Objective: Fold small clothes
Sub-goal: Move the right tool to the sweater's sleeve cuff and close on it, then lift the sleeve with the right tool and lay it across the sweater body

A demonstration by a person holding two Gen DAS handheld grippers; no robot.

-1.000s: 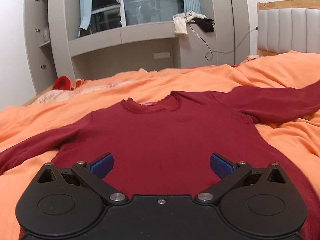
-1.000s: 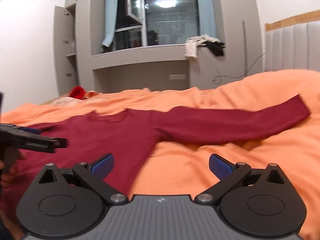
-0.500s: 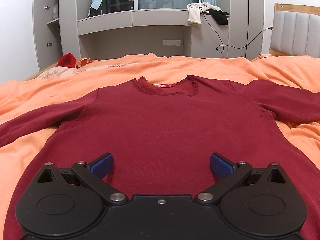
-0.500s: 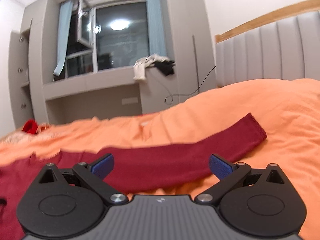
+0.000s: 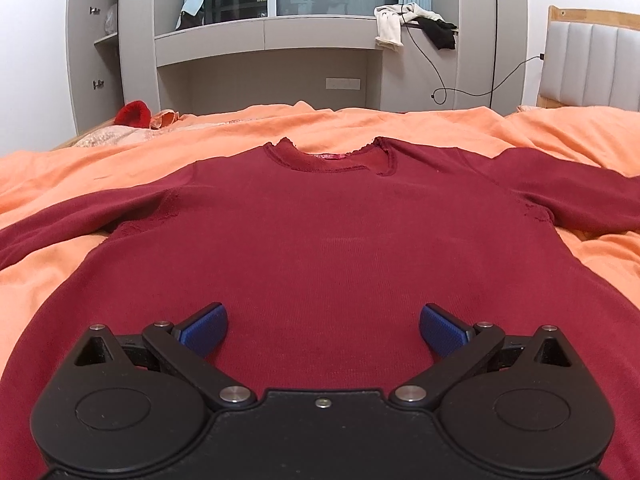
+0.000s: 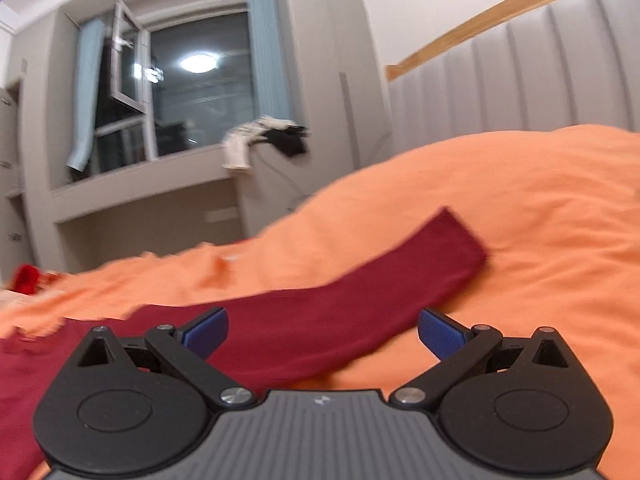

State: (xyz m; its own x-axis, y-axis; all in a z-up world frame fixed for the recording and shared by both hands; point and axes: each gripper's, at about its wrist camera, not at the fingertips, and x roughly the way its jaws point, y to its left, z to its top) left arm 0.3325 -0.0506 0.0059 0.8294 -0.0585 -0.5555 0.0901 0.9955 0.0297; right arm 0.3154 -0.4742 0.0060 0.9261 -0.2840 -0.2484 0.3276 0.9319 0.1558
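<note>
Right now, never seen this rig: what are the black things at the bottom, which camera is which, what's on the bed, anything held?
No robot here: a person holds a two-finger gripper in each hand, each with a fisheye camera looking along its blue-padded fingers. The black shapes are the grippers themselves. The left wrist view shows the left gripper over the body of a dark red long-sleeved top, spread flat on an orange bedspread. The right wrist view, somewhat blurred, shows the right gripper over that top's sleeve. Both grippers are open and hold nothing. Behind are a window and a padded headboard.
</note>
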